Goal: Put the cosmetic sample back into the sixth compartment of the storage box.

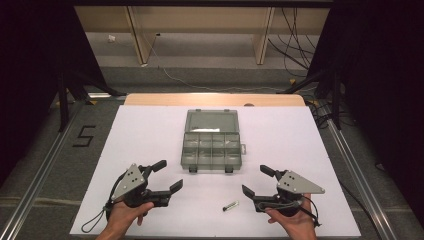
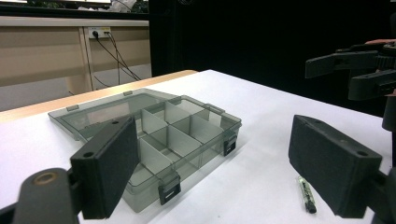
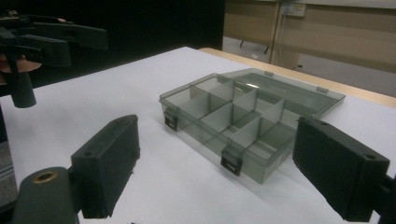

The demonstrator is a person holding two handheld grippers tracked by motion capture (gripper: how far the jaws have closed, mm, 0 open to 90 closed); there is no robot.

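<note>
1. Compartment box (image 1: 212,142) of smoky clear plastic, lid folded flat open, lies on the white table sheet (image 1: 140,135) ahead of both grippers and between them. Its latches (image 2: 169,189) and upright dividers read clearly from the gripper views; the high view renders them small.
2. Left gripper (image 1: 167,178), held in the left hand (image 1: 125,215), has its jaws spread wide and grasps nothing. The right gripper view catches it at upper left, partly cut off by the frame edge.
3. Right gripper (image 1: 255,181), held in the right hand (image 1: 292,220), is likewise released and empty.
4. Small dark cylinder (image 1: 230,205) lies just left of the right gripper, near its jaws. The left gripper view shows it as a slim dark stick (image 2: 306,193) beside the jaw; its markings are too small to make out.
</note>
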